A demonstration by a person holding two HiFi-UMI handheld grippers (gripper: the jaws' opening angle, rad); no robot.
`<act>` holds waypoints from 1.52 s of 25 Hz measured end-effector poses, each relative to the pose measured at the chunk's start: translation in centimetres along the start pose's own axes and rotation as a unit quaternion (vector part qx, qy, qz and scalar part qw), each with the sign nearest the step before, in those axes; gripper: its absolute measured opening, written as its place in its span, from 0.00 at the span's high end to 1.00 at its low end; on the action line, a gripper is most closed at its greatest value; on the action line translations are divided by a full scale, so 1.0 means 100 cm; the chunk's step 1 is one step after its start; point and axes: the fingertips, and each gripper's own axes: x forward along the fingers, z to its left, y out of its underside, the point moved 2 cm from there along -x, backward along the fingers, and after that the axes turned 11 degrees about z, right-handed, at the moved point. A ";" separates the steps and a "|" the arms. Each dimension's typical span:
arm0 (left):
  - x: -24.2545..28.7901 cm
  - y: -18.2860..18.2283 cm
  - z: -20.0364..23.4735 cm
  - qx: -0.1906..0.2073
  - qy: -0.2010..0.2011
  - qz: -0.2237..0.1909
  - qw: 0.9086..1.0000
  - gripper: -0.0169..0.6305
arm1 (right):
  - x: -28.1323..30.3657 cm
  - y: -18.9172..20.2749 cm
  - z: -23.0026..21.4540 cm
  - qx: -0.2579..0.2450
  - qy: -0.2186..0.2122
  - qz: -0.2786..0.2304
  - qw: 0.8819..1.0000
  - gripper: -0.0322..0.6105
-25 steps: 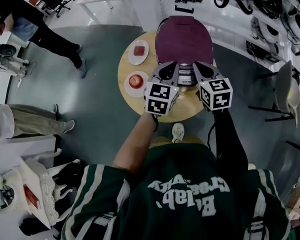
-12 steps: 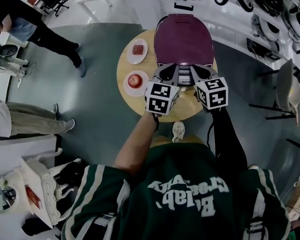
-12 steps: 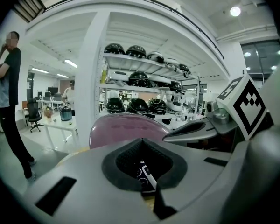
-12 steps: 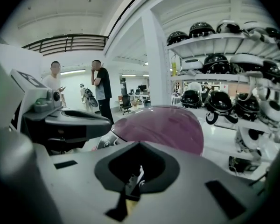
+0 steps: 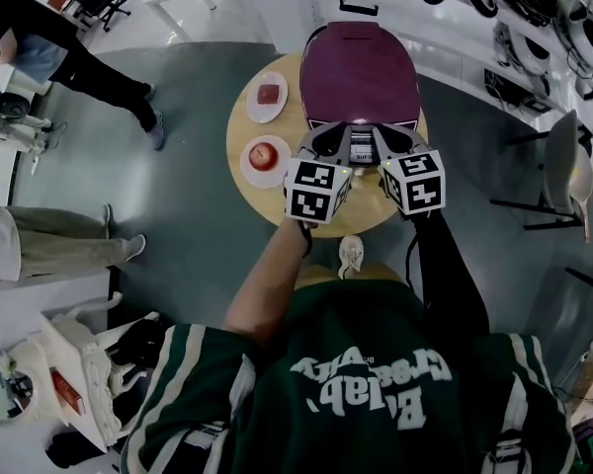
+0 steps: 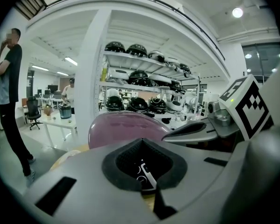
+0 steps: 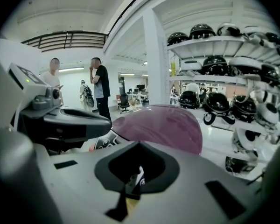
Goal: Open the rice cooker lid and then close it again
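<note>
rice cooker (image 5: 360, 77) sits on the round table (image 5: 364, 221) with its purple lid down, so this looks like the pre-open step. left claw (image 5: 326, 144) and right claw (image 5: 395, 142) are both closed on nothing, side by side at the cooker's front panel. next move likely needs a tip on the front latch. room behind for lid swing looks free. plates (image 5: 265, 156) just left of the cooker, table edge near under the claws

The rice cooker (image 5: 361, 72) fills the tabletop's (image 5: 368, 213) middle and far side. 2 plates, far plate (image 5: 258, 110) and near plate (image 5: 247, 169), take the left, just beside it. The left gripper (image 5: 328, 146) and right gripper (image 5: 397, 144) crowd the bare near strip, side by side
</note>
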 end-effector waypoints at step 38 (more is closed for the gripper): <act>-0.022 -0.016 0.020 -0.006 -0.038 -0.021 0.999 0.98 | -0.001 0.000 -0.005 0.014 -0.018 -0.026 0.999 0.94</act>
